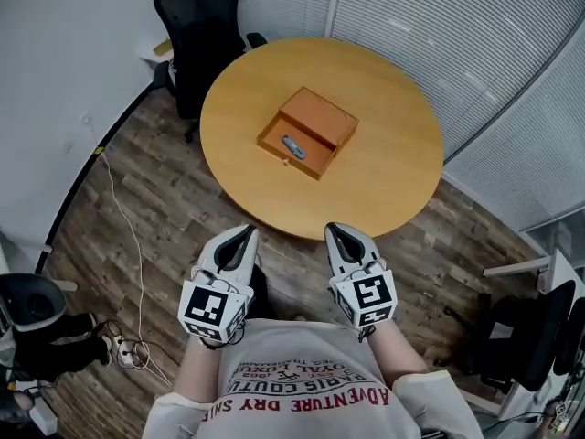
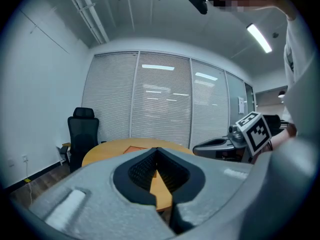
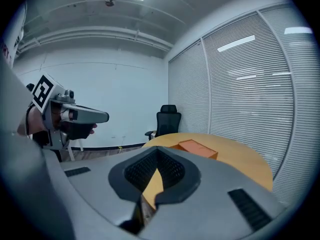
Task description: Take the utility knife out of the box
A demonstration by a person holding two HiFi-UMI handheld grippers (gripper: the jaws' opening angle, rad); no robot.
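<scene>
An orange box (image 1: 309,132) lies open near the middle of the round wooden table (image 1: 393,163), and the grey utility knife (image 1: 292,146) rests in its tray. Both grippers hover over the floor, short of the table's near edge and well away from the box. My left gripper (image 1: 245,234) is shut and empty; its jaws meet at the tip in the left gripper view (image 2: 157,151). My right gripper (image 1: 336,232) is likewise shut on nothing (image 3: 157,151). The box shows as an orange sliver (image 2: 137,147) in the left gripper view, and as an orange block (image 3: 197,148) on the tabletop in the right gripper view.
A black office chair (image 1: 196,26) stands behind the table at the far left. More chairs sit at the lower left (image 1: 32,305) and lower right (image 1: 539,327). A white cable (image 1: 128,236) runs across the wooden floor. Blinds (image 1: 475,35) line the right wall.
</scene>
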